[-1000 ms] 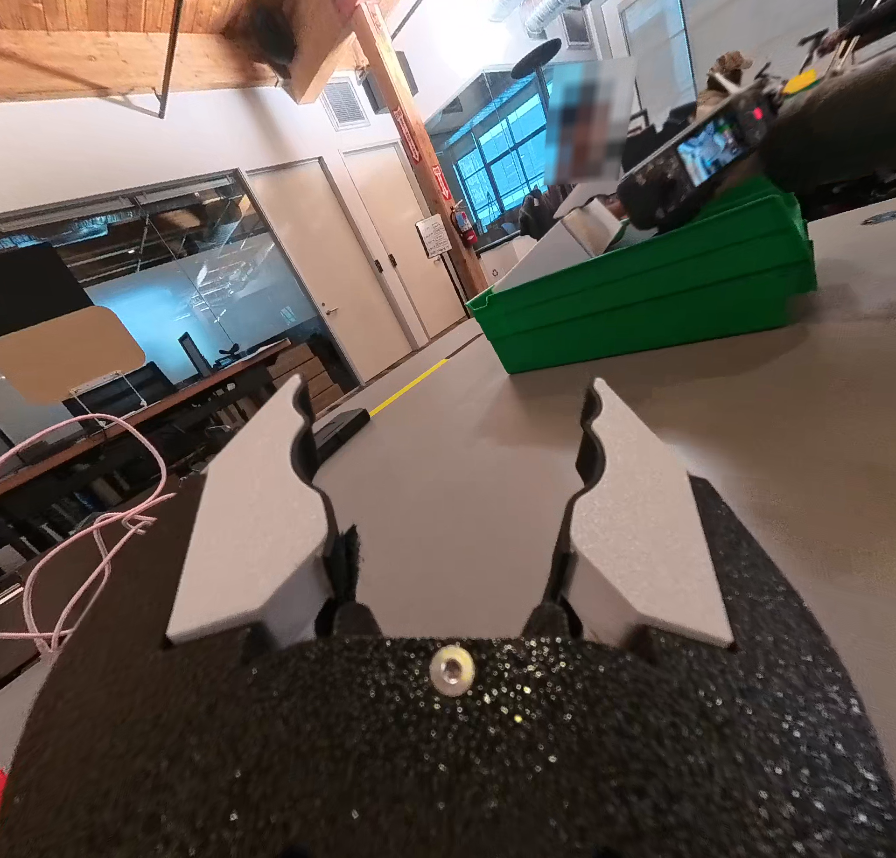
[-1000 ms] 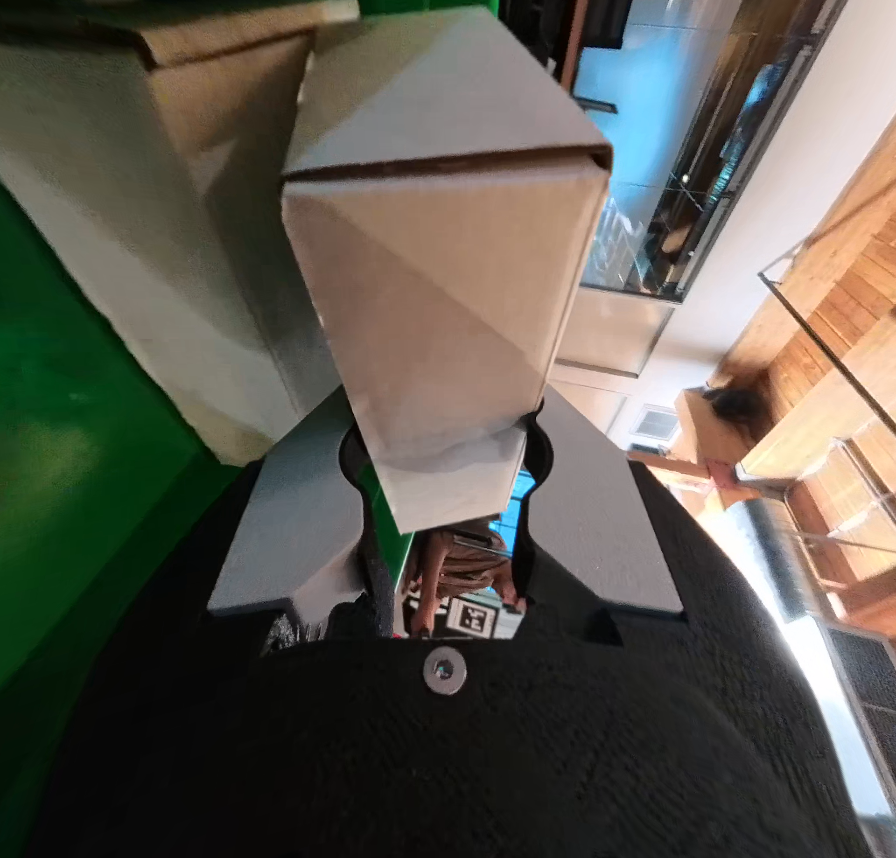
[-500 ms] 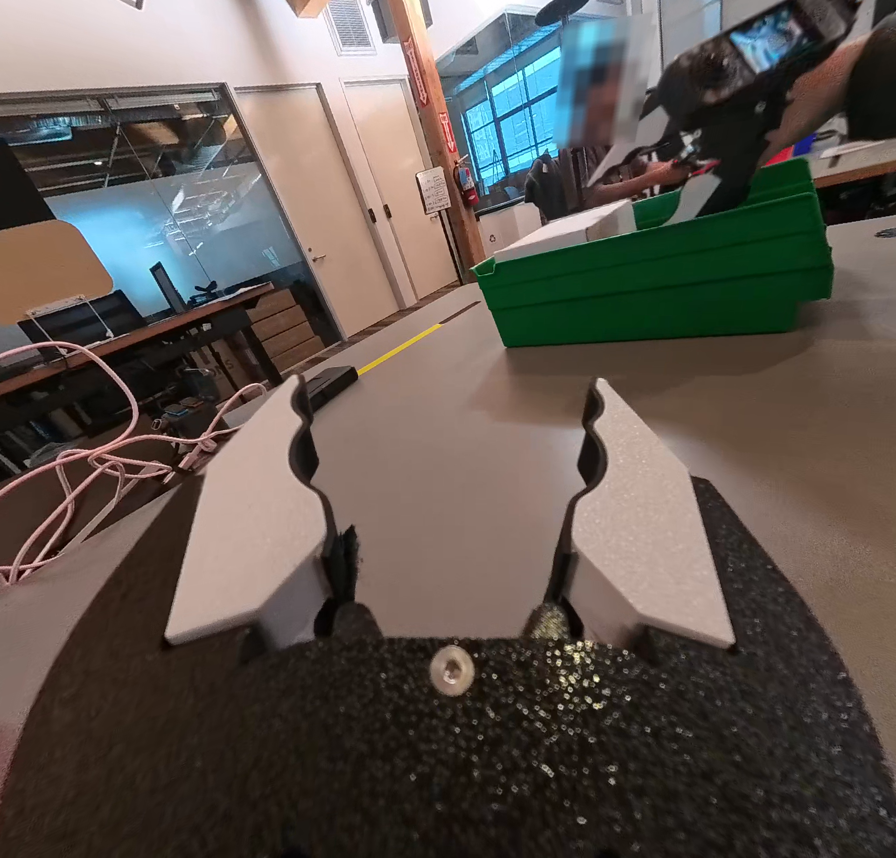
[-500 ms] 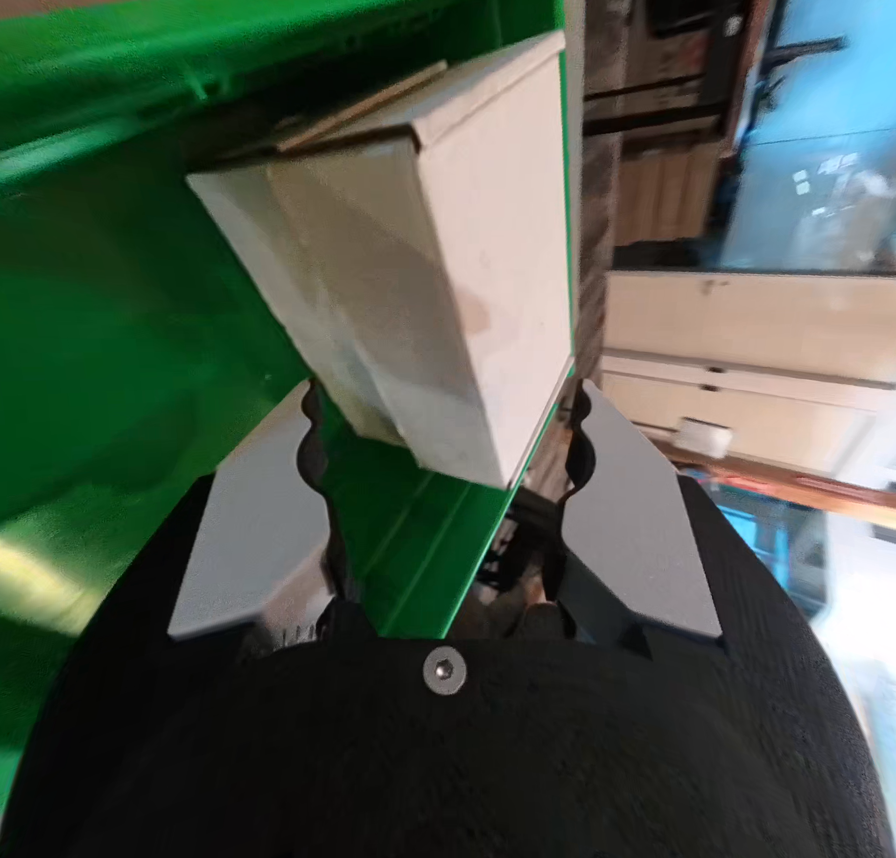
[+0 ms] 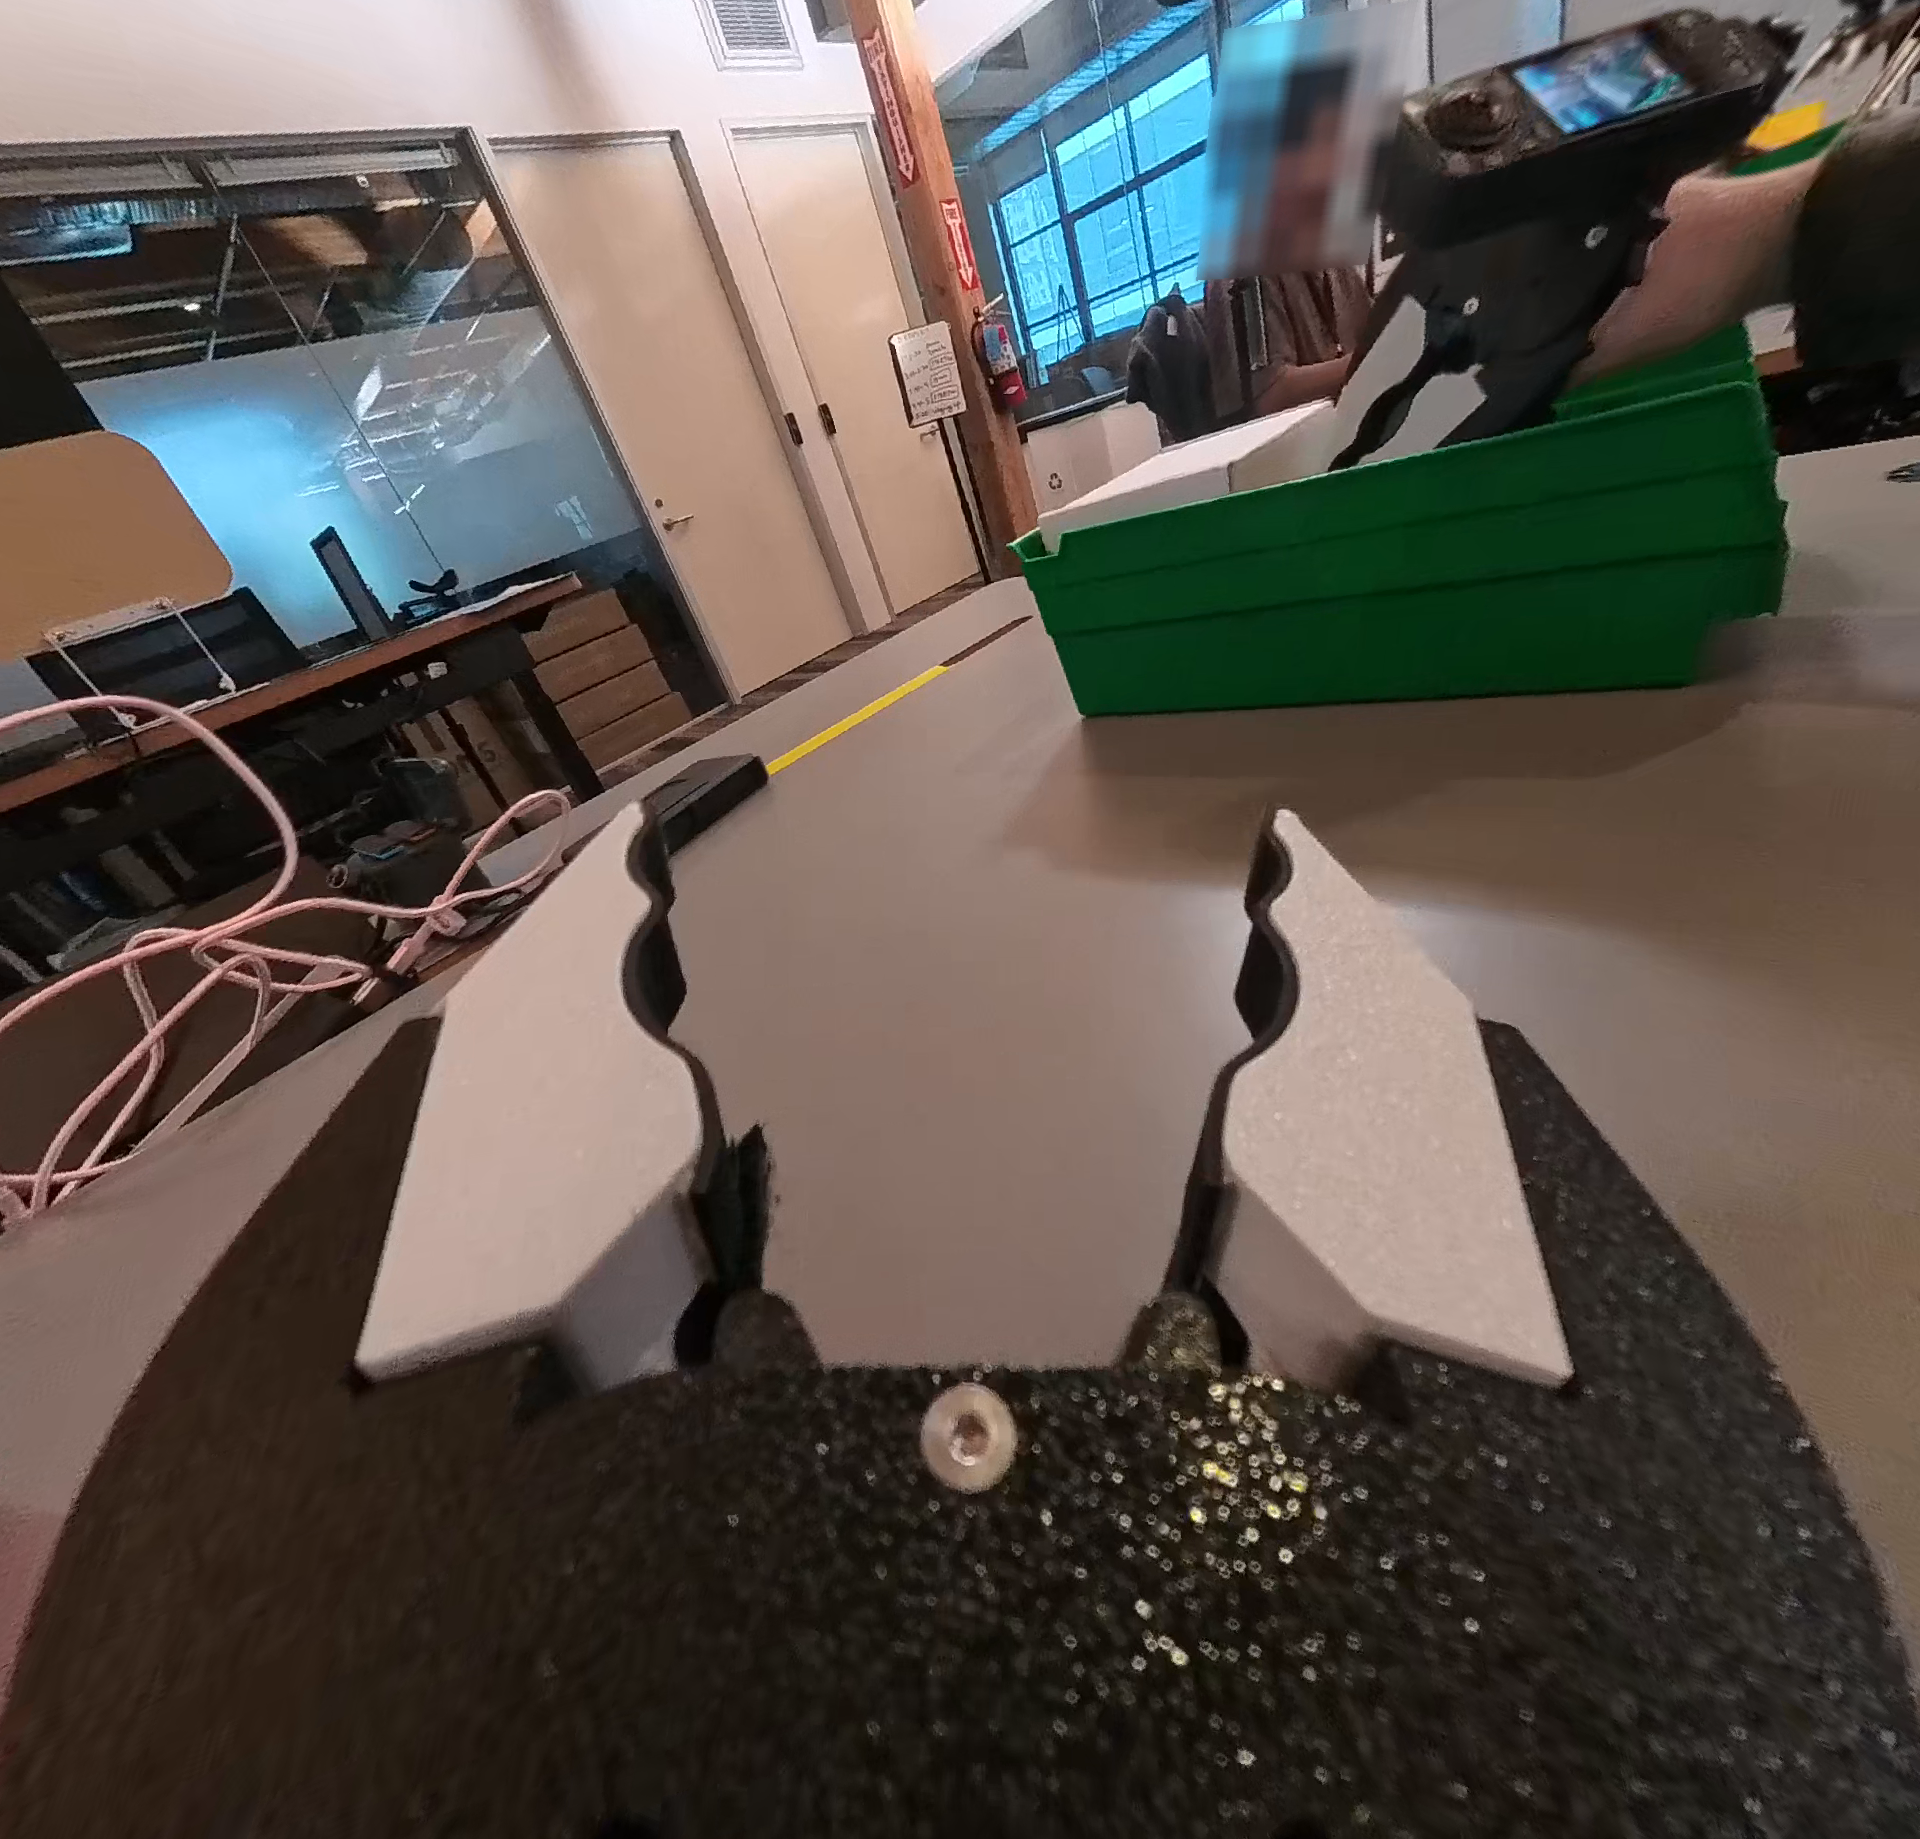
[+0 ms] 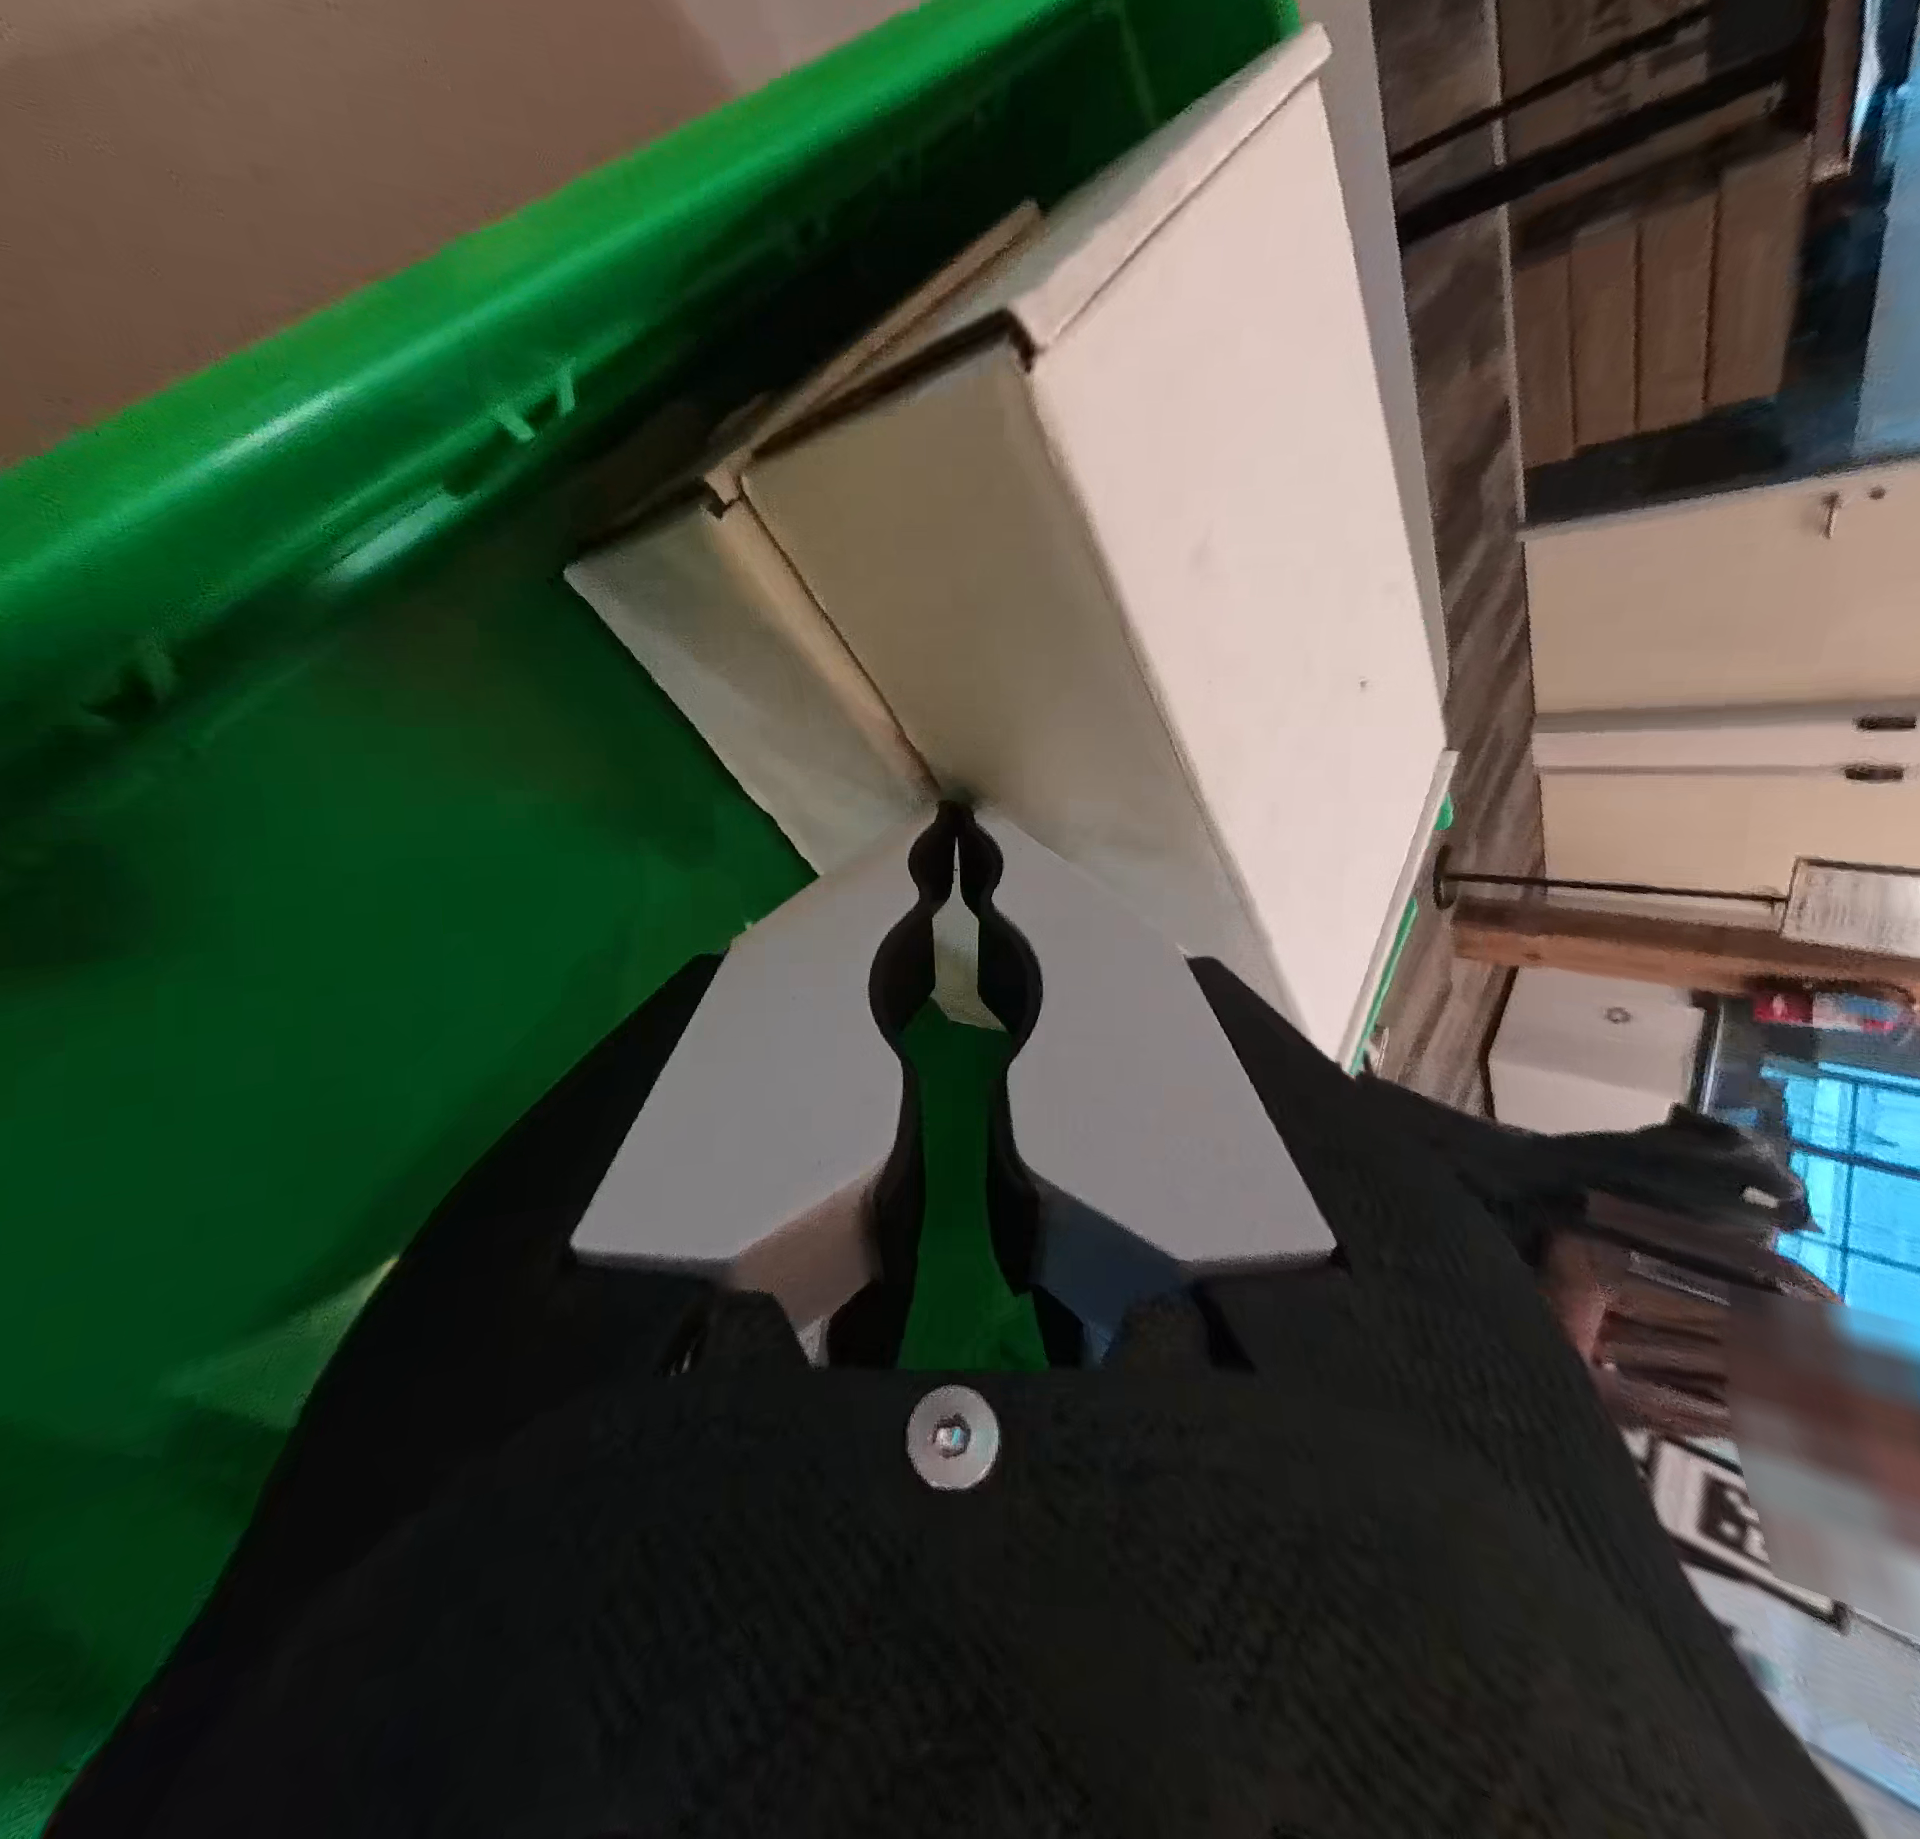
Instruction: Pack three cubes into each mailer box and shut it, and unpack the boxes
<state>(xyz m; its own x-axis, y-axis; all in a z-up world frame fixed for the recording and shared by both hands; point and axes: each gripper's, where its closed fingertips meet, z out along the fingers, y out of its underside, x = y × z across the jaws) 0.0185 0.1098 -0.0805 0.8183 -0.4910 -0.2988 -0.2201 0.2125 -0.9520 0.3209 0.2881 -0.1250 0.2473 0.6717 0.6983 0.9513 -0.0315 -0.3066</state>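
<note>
My left gripper (image 5: 956, 818) is open and empty, low over the grey table (image 5: 1039, 1010). The stacked green bins (image 5: 1403, 584) stand farther right on the table. In the right wrist view my right gripper (image 6: 954, 823) is shut, with its fingertips pinched together on the near corner edge of a white mailer box (image 6: 1143, 542). That closed box leans inside the green bin (image 6: 312, 854). The left wrist view shows the right gripper (image 5: 1455, 376) over the bin, at a tilted white box panel (image 5: 1397, 387). Another white box (image 5: 1174, 470) lies in the bin.
A flat black object (image 5: 712, 787) lies at the table's far left edge, beside a pink cable (image 5: 208, 958) that hangs off it. A person's hand (image 5: 1704, 231) holds the right gripper. Desks and doors stand beyond the table.
My right gripper let go of the box it held across its width, opened, drew back, and shut on the box's near corner. My left gripper stayed open and tilted down slightly.
</note>
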